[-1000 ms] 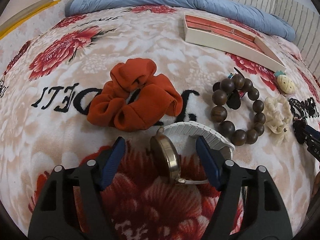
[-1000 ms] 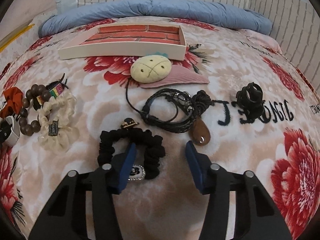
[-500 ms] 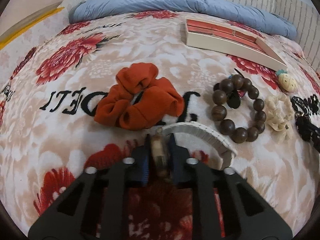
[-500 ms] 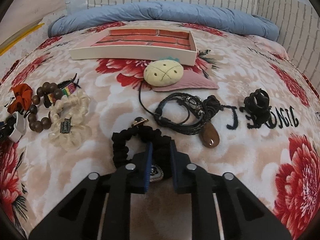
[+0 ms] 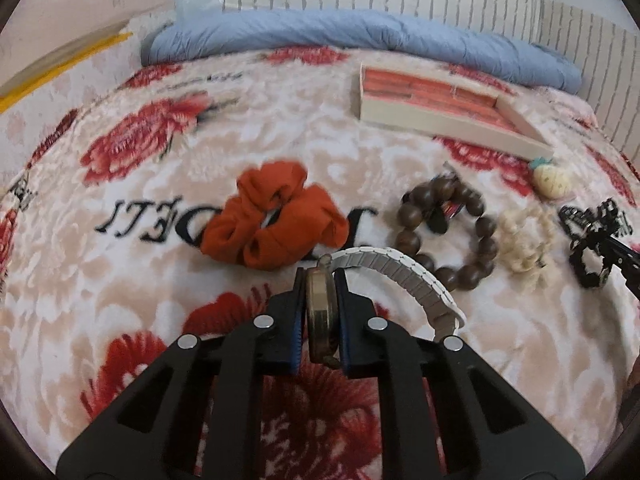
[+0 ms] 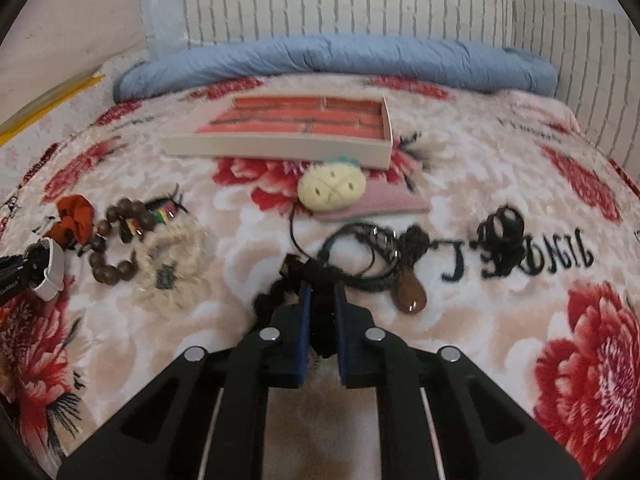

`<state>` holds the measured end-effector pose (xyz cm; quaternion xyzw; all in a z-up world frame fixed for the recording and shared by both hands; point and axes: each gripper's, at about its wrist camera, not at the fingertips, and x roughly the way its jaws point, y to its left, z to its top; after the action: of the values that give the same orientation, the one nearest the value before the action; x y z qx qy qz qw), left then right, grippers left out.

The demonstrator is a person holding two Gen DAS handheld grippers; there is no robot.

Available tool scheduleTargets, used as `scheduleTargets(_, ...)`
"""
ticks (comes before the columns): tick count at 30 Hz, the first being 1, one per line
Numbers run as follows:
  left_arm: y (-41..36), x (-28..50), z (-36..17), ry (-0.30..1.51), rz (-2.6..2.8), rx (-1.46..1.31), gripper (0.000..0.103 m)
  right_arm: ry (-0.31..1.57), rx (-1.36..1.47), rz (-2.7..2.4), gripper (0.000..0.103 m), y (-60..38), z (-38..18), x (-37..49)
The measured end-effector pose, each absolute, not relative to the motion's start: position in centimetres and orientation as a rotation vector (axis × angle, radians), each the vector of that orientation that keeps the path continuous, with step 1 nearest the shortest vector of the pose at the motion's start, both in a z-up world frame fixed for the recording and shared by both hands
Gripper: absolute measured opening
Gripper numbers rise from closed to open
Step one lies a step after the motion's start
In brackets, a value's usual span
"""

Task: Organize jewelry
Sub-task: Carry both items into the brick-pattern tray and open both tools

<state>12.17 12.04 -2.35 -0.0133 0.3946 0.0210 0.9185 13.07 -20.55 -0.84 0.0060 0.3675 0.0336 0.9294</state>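
Observation:
My left gripper [image 5: 320, 280] is shut on a brass-cased watch [image 5: 320, 320] with a white band [image 5: 404, 276], lifted off the floral blanket. My right gripper [image 6: 320, 292] is shut on a black scrunchie [image 6: 320, 316], raised above the blanket; it also shows in the left wrist view [image 5: 592, 264]. The shallow tray with a brick-pattern floor [image 6: 296, 120] lies at the back, also seen in the left wrist view [image 5: 444, 104]. The watch band shows at the left of the right wrist view [image 6: 54, 268].
On the blanket lie an orange scrunchie [image 5: 276, 216], a brown bead bracelet [image 5: 444, 232], a cream scrunchie [image 6: 174, 256], a pineapple charm [image 6: 332, 188], a black cord necklace with brown pendant [image 6: 408, 296] and a black claw clip [image 6: 502, 236]. A blue bolster [image 6: 332, 60] lines the back.
Both grippers closed from open, the left on the watch, the right on the black scrunchie, and both have lifted their items up from the blanket.

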Motion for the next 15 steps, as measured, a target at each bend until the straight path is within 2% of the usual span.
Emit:
scheduleTargets(8, 10.0, 14.5, 2.4, 0.734, -0.025, -0.015, 0.012, 0.674, 0.04, 0.111, 0.011, -20.9, 2.5, 14.4)
scheduleTargets(15, 6.7, 22.4, 5.2, 0.705, -0.058, 0.041, 0.012, 0.625, 0.03, 0.098, 0.011, -21.0, 5.0, 19.8)
